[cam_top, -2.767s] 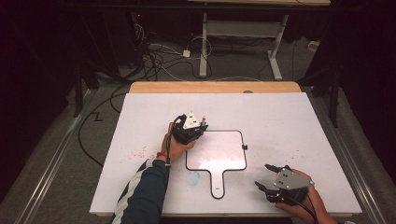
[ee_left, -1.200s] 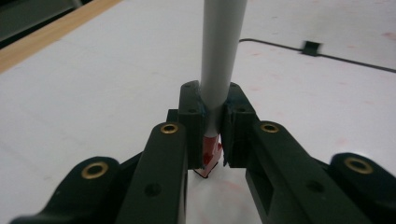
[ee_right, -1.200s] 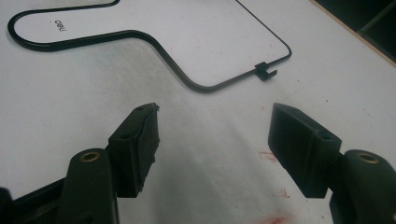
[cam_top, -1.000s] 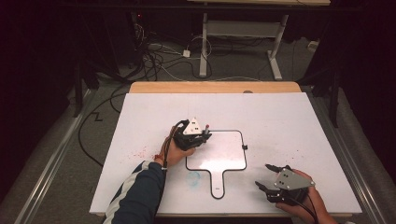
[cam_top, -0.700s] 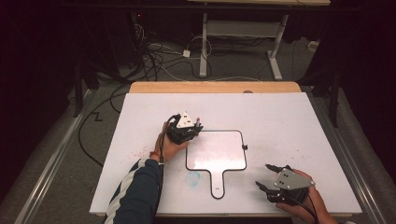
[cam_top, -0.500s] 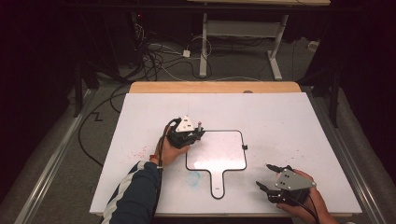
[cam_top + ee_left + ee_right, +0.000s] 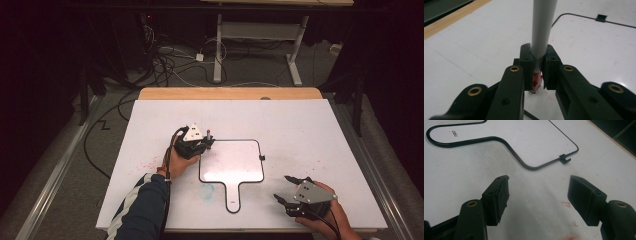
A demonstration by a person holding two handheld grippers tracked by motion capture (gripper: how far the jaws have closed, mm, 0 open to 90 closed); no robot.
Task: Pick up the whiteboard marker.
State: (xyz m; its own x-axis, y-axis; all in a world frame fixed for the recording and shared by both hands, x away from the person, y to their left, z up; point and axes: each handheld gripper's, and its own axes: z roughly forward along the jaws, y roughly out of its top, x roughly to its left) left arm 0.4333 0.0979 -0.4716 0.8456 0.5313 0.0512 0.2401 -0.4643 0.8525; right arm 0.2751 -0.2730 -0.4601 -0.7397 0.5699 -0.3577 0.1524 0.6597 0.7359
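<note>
Marker | clamped upright in left gripper, red tip down at top-left corner of board | progress: board carries only faint red smears, no clear drawing, so writing seems hardly begun | right gripper rests on table near board handle, jaws wide and empty, palm low.

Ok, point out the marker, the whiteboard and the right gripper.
marker [image 7: 543, 27]: left gripper view, on its grey barrel.
whiteboard [image 7: 235, 162]: high view, on its bare white face.
right gripper [image 7: 537, 195]: right gripper view, midway between its open fingers.
</note>
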